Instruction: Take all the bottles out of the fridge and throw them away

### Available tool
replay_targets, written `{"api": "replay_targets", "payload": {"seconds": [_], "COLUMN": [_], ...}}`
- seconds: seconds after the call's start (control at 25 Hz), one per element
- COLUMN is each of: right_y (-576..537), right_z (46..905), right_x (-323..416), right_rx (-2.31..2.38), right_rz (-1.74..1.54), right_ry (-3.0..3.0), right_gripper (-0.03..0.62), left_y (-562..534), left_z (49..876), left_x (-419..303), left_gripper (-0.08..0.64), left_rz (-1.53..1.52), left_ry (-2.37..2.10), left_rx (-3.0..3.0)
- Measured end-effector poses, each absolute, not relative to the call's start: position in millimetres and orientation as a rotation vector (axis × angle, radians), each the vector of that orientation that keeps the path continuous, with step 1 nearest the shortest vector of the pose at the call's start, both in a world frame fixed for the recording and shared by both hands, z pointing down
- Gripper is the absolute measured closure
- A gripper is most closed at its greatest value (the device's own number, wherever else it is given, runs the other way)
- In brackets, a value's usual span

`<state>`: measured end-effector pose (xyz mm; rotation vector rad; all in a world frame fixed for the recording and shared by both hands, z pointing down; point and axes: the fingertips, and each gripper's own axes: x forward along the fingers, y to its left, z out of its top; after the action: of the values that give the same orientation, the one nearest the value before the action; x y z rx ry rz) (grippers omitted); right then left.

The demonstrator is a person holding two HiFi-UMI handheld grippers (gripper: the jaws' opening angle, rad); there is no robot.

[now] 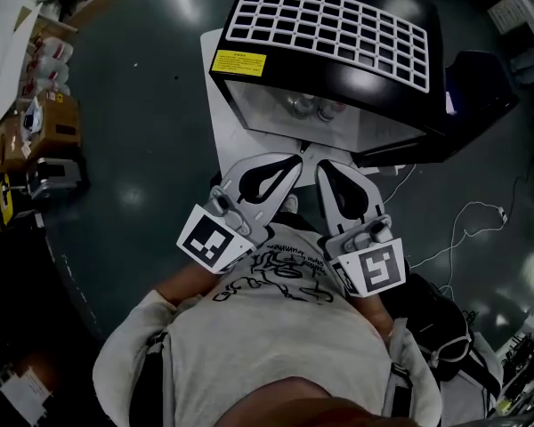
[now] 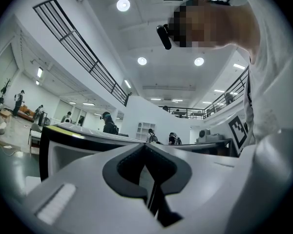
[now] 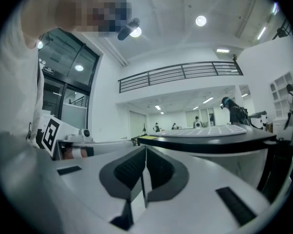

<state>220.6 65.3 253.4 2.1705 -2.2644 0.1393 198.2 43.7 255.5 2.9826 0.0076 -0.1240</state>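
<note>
Inside the fridge (image 1: 338,25), behind its glass, the bottles (image 1: 310,108) stand huddled together. Left gripper (image 1: 295,158) and right gripper (image 1: 321,165) hover just before it, jaws pressed together on nothing. The bottles look light, smooth, probably slippery: best pinched mid-body.

Dark glossy floor (image 1: 133,87); cardboard boxes (image 1: 46,123) at nine o'clock, a white cable (image 1: 477,205) at four; round ceiling lights (image 2: 123,4) above.
</note>
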Motion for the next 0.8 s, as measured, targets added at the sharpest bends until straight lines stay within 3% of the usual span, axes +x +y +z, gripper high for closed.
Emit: {"api": "replay_targets", "payload": {"seconds": [0.8], "right_y": [39], "right_z": [284], "right_x": [220], "right_rx": [2.203], "right_rz": [0.15], "right_ry": [-2.2], "right_gripper": [0.581], "left_y": [14], "left_z": [278], "left_x": [201], "left_gripper": [0.554], "left_rz": [-0.162], "left_ry": [0.038], "left_rx": [3.004]}}
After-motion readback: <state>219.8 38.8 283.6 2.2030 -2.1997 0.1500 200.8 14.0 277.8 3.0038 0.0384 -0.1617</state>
